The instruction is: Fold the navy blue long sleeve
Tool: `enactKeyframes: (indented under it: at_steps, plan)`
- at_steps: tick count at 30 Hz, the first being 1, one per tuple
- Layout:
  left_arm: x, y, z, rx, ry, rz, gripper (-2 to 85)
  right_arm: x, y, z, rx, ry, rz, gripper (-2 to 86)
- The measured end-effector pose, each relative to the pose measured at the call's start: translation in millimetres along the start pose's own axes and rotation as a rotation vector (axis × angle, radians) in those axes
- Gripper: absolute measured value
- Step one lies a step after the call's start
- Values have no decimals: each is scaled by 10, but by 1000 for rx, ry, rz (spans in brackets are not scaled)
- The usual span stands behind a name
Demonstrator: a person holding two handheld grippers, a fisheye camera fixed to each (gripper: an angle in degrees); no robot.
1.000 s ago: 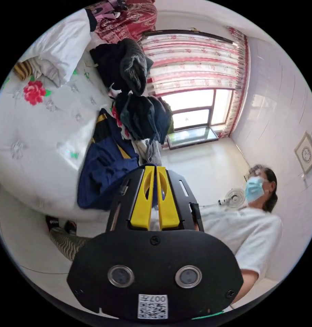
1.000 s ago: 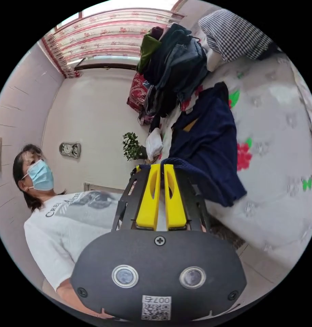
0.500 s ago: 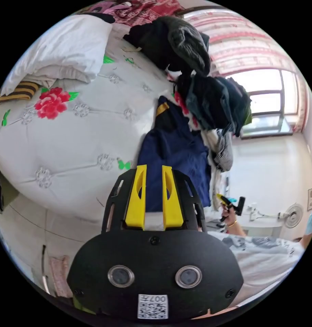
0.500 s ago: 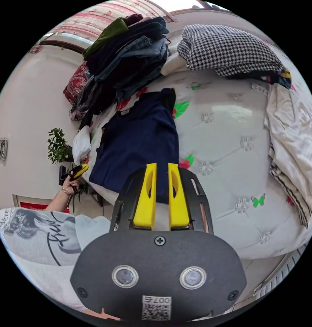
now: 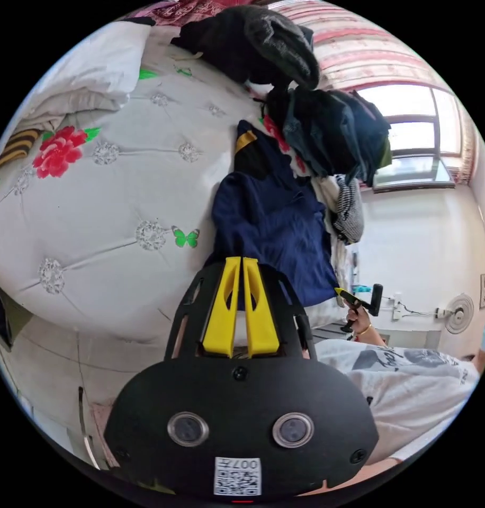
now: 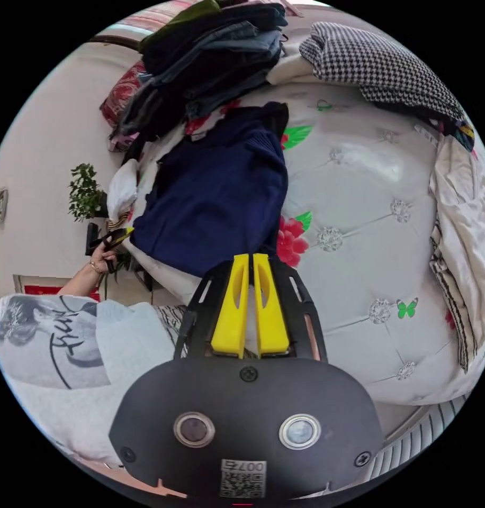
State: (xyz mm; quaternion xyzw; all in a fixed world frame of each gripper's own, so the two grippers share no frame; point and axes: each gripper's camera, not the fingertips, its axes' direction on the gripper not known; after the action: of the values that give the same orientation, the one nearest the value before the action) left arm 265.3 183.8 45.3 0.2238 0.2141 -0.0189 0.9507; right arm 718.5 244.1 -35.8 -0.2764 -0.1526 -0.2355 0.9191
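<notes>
Where the navy blue long sleeve (image 5: 274, 222) lies on the flowered white bed (image 5: 94, 211), its far end runs under a pile of dark clothes (image 5: 327, 132), so its collar is hidden. In the left gripper view, the left gripper (image 5: 241, 260) has its yellow jaws together at the garment's near edge (whether cloth sits between them cannot be told). In the right gripper view, the right gripper (image 6: 251, 257) likewise has its jaws together at the near hem. The person's printed shirt (image 6: 57, 338) carries writing, cut off and unreadable.
</notes>
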Motion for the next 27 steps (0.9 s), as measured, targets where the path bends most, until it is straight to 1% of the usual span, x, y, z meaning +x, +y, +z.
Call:
enactKeyframes:
  at_steps: [3,5,7,10,12,13,16,17,20,22,24,25,27]
  plan:
    - [-21,255,-233,29,52,41,-9,-23,208,-281,66,-50,-35,-1]
    - [-146,514,-257,5,80,28,-9,52,337,-284,65,-80,-7,-1]
    - [-277,667,-186,-24,52,-18,-9,155,416,-150,19,-82,38,-1]
    - [-395,750,-92,3,101,-93,-8,198,430,77,-38,-63,84,2]
    - [-341,725,-71,15,87,-74,-6,101,405,142,-39,4,60,5]
    - [-289,697,-38,-7,57,-48,-7,73,401,159,-45,15,48,5]
    - [-187,666,127,-139,5,25,-9,-23,404,337,-152,77,-6,4]
    - [-171,684,152,-156,11,39,-9,-38,418,401,-192,113,-17,1]
    - [-212,761,76,-107,79,23,-8,-29,448,439,-245,104,-33,-1]
    - [-300,825,-6,-51,108,-14,-7,-13,465,381,-226,86,-29,-1]
    - [-380,885,-51,-30,115,-37,-2,40,471,230,-158,53,12,1]
    - [-415,915,-86,-29,80,-59,4,51,467,181,-138,50,24,2]
    - [-398,954,-215,12,-3,-68,28,17,427,-48,-27,57,27,11]
